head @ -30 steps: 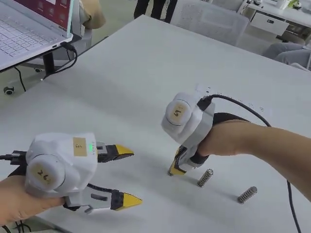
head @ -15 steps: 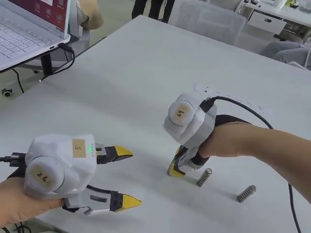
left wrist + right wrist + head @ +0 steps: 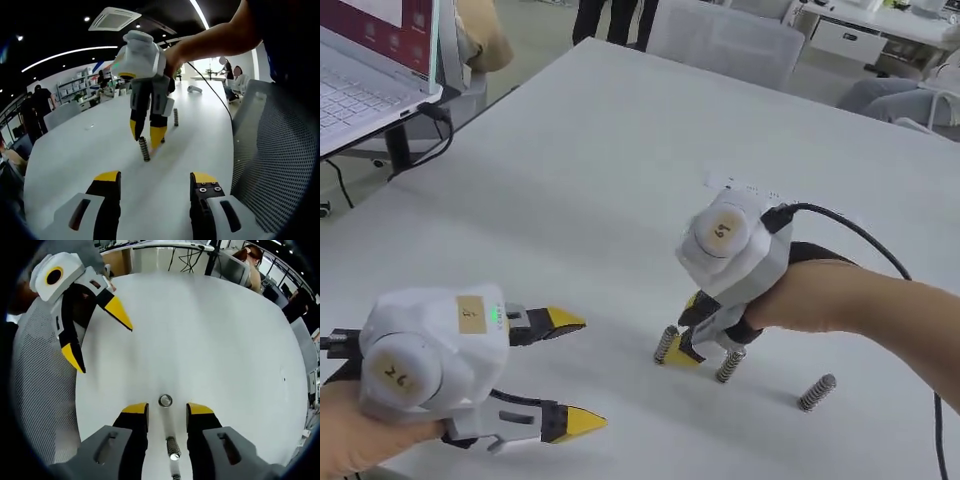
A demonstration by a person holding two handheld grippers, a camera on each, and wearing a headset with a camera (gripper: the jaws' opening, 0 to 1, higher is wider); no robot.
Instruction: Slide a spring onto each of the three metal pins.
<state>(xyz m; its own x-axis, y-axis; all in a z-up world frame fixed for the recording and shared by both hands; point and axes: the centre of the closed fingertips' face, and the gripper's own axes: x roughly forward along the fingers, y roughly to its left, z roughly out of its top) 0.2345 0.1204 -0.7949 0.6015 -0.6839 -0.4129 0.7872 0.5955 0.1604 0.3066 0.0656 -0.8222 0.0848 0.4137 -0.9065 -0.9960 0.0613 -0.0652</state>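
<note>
White tabletop [image 3: 570, 180] is stretching under both tools as we are looking down on the work. We are holding the right gripper [image 3: 685, 345] pointing steeply down at the table, its yellow-tipped jaws standing apart and clamping nothing. A first spring [image 3: 665, 344] is standing slightly tilted just beside the tips. In the right gripper view it is showing end-on as a small ring [image 3: 165, 400] just ahead of the two tips. A second spring [image 3: 728, 364] is leaning just on the other side of the tips, and in the right gripper view it is sitting in the gap between the jaws, with space on both sides. A third spring [image 3: 815, 392] is leaning alone farther to the right, well apart from the tool. We are keeping the left gripper [image 3: 592, 373] low near the table edge, jaws spread wide and gripping nothing, aimed toward the right gripper. We cannot tell whether pins are running inside the springs. Off at the far left corner a laptop [image 3: 360, 60] is sitting open.
</note>
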